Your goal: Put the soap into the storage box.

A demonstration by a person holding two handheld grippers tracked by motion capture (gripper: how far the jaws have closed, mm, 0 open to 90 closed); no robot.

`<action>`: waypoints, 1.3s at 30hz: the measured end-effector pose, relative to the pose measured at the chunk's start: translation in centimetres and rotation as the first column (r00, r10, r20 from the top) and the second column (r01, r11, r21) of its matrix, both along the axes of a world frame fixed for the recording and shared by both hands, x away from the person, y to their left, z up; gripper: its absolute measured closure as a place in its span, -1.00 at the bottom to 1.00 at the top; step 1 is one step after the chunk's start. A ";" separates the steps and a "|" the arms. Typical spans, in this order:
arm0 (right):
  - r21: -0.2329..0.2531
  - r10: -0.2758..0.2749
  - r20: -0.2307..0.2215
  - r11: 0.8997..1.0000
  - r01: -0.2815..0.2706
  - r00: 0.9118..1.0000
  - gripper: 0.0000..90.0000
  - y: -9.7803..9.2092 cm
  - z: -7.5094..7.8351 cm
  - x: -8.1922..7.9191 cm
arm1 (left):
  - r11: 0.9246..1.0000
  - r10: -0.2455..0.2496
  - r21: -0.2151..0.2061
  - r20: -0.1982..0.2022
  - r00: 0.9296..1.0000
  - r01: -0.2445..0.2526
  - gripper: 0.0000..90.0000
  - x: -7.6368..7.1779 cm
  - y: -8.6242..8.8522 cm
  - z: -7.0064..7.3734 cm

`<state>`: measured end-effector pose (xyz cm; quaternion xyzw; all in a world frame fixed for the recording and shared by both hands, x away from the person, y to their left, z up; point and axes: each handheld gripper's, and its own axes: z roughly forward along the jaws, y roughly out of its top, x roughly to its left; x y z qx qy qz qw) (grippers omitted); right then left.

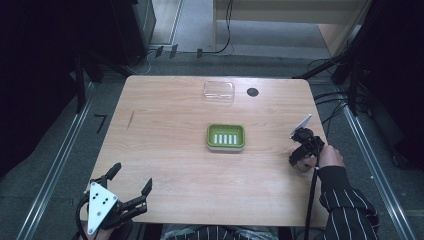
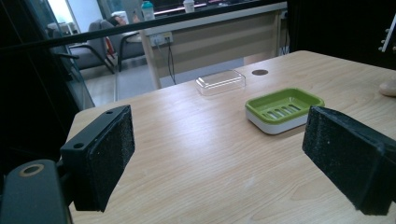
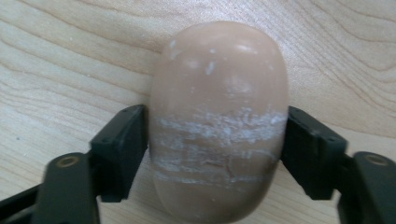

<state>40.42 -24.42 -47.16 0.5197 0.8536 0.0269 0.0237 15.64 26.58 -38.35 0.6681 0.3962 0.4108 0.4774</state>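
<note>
The right hand-held gripper (image 3: 217,140) clamps a tan soap bar (image 3: 218,116) between its jaws, low over the desk (image 1: 165,150) near its right edge. The left hand-held gripper (image 1: 131,182) sits at the near left corner, jaws spread wide with nothing between them. A green soap dish (image 1: 226,137) lies mid-desk, and a clear lid (image 1: 219,92) rests beyond it near the far edge.
</note>
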 end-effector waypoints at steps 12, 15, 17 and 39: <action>0.011 0.011 -0.002 1.000 -0.011 1.000 -0.25 -0.1 0.1 -0.1 | 1.000 0.002 0.002 0.000 1.000 -0.002 -0.79 0.0 -0.1 0.0; 0.006 0.025 -0.002 1.000 -0.025 1.000 -0.24 0.0 0.1 -0.1 | 1.000 0.002 0.010 -0.004 1.000 -0.002 -0.79 0.0 -0.1 0.0; 0.007 0.030 -0.006 1.000 -0.030 1.000 -0.24 0.1 0.2 0.0 | 1.000 0.002 0.006 -0.002 1.000 -0.002 -0.79 0.1 -0.1 0.0; 0.024 0.143 0.020 0.989 -0.143 0.990 -0.24 2.0 1.7 -0.3 | 1.000 0.011 -0.003 -0.001 1.000 -0.011 -0.79 -0.1 0.1 0.0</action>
